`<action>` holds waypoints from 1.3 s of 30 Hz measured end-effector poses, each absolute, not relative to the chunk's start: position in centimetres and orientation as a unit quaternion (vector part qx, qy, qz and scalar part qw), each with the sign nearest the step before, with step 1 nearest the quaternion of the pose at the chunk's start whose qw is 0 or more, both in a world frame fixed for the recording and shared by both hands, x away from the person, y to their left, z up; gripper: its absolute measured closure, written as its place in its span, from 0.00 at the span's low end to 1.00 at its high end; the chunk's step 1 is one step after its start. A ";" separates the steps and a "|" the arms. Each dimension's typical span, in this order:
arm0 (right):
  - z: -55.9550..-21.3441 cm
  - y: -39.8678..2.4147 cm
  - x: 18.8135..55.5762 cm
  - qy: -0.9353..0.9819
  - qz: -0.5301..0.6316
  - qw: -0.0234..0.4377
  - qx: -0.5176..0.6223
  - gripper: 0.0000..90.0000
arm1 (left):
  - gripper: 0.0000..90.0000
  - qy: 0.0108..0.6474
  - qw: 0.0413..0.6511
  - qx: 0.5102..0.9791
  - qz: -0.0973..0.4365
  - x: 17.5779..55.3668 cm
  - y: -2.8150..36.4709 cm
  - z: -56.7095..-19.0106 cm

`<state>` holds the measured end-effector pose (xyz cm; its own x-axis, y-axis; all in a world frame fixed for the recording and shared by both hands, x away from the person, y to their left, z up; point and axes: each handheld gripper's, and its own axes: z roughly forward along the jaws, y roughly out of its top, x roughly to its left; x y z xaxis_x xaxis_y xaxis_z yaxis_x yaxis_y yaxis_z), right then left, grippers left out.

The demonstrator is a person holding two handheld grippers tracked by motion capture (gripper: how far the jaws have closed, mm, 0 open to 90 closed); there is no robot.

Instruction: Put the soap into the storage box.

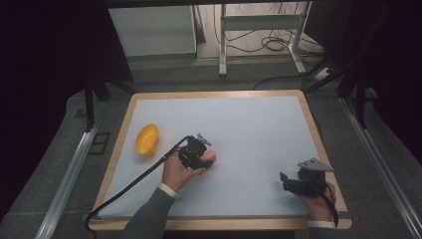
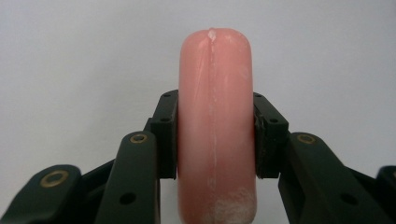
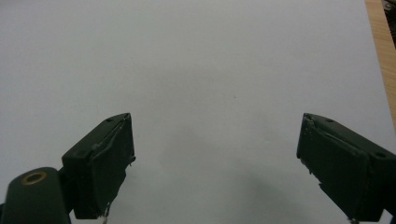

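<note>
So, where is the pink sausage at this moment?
The pink sausage is clamped in the left claw, near the middle of the white table. The yellow bowl lies to its left in the high view.

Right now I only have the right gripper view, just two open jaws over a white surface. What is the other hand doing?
Observer: The left gripper is shut on a pink sausage-shaped object, one pad on each side of it.
Operator: Is anything else on the table?
Observer: Yes, a yellow bowl-like object lies near the table's left edge, apart from both grippers.
Operator: Where does my right gripper sit relative to all that?
Observer: In the high view the right gripper is near the table's front right corner, well to the right of the left hand and the pink object.
</note>
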<state>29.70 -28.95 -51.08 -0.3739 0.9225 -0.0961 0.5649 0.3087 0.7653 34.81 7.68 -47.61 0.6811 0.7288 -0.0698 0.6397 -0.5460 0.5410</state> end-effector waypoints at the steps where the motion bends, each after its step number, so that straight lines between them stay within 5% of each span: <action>1: -51.1 -29.0 29.7 0.762 0.327 0.273 0.488 0.12 | 0.67 0.393 0.271 0.875 0.086 34.8 7.9 -47.5; 39: -51.2 -29.0 29.8 0.762 0.323 0.275 0.489 0.12 | 0.67 0.431 0.273 0.853 0.109 35.4 13.1 -46.1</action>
<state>29.76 -28.98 -51.23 -0.3706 0.9230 -0.1031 0.5689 0.3134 0.7604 35.44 13.13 -46.12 0.6052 0.7945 -0.0489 0.6751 -0.4798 0.5604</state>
